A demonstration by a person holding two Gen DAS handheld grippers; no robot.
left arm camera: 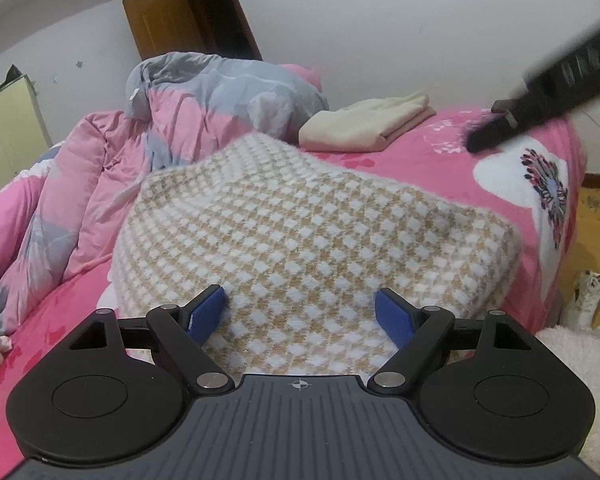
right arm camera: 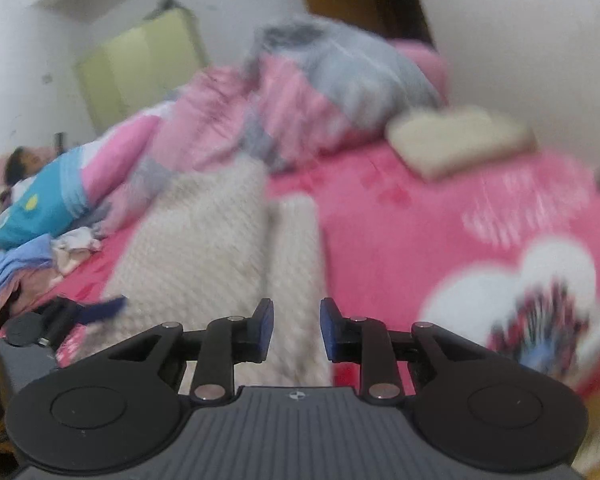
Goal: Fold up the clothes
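A beige-and-white checked knit garment (left arm camera: 300, 220) lies in a mound on the pink bedsheet (left arm camera: 440, 160). My left gripper (left arm camera: 302, 314) hovers over its near edge, open wide, with nothing between the blue pads. The right gripper (left arm camera: 532, 112) shows as a blurred black shape in the air at the upper right, away from the garment. In the blurred right wrist view, the right gripper (right arm camera: 297, 330) stands partly open above a narrow strip of the knit garment (right arm camera: 296, 248). The strip is not pinched. The left gripper (right arm camera: 64, 320) appears at the lower left.
A folded cream cloth (left arm camera: 364, 124) rests at the back of the bed. A bunched pink-and-grey quilt (left arm camera: 172, 120) fills the left side. A person (right arm camera: 36, 196) lies at the far left by a pile of clothes (right arm camera: 32, 264). The bed's right edge drops to a yellow floor (left arm camera: 596, 232).
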